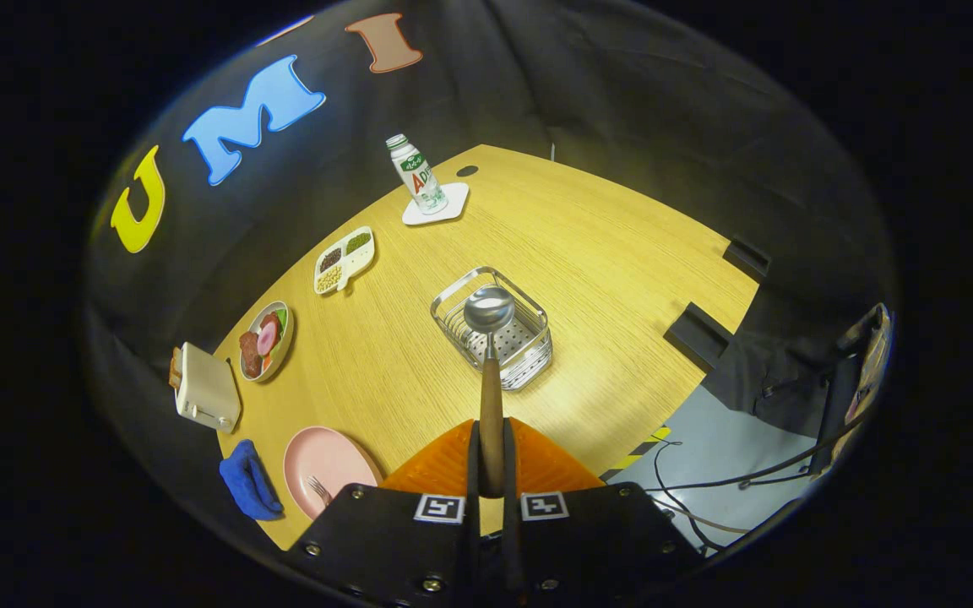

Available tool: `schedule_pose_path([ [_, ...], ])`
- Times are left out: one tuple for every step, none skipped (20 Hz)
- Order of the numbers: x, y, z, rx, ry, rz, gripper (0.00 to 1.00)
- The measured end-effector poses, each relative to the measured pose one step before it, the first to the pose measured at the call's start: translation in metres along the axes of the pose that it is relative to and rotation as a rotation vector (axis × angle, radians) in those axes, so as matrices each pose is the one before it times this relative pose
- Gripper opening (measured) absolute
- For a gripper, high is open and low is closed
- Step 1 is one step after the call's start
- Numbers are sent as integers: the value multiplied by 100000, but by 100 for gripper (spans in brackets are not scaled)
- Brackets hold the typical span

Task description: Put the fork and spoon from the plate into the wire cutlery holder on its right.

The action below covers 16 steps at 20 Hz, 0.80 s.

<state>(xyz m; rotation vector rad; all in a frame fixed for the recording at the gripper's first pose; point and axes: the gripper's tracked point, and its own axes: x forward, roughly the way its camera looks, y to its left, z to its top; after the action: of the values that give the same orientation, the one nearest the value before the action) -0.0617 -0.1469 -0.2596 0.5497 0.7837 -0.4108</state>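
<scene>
Black-draped booth, pale wooden counter under warm light. Jaws narrow, clamped on the wooden handle of the spoon, orange fingers pressing from both sides. Spoon's long axis running straight ahead, in line with the fingers; handle held between them, bowl pointing forward and away, hanging over the wire cutlery holder. Holder just ahead of the jaws, standing on the counter, open top up; whether the bowl sits above the rim or already dips inside, hard to tell from this angle.

Step in hand, by the look of it: carrying the spoon over for the drop, with the fork to come second. Next move likely calls for tipping or lowering the spoon until it is inside the wire walls, then spreading the jaws so it falls in rather than across the rim.

Left of the jaws and close by, pink plate with the fork lying on it; blue cloth just beyond the plate's far side. Farther left and ahead: white toaster, a plate of food, a divided dish. Well beyond the holder, a bottle upright on a white coaster.
</scene>
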Motion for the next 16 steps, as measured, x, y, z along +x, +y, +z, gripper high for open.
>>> schedule_pose_path([
  [-294,347,311,652,-609,2006,13],
  [-85,181,361,967,-882,616,13],
  [-166,108,92,456,-610,427,15],
  [152,-5,-154,-145,-570,46,18],
  [19,-2,-12,-308,-293,-256,18],
  [-48,218,141,269,-595,360,18],
  [-37,126,115,178,-281,350,20],
  [-24,33,-164,-4,26,343,19],
  [-79,262,-146,43,248,709,22],
  [136,116,-167,-138,281,273,26],
  [15,155,-118,-335,472,368,27],
  [73,196,-218,-247,294,389,27],
  [-12,167,-106,-381,197,268,27],
  [-3,171,-117,-543,201,396,27],
  [63,317,-99,-559,112,268,27],
  [189,284,-266,-666,329,405,27],
])
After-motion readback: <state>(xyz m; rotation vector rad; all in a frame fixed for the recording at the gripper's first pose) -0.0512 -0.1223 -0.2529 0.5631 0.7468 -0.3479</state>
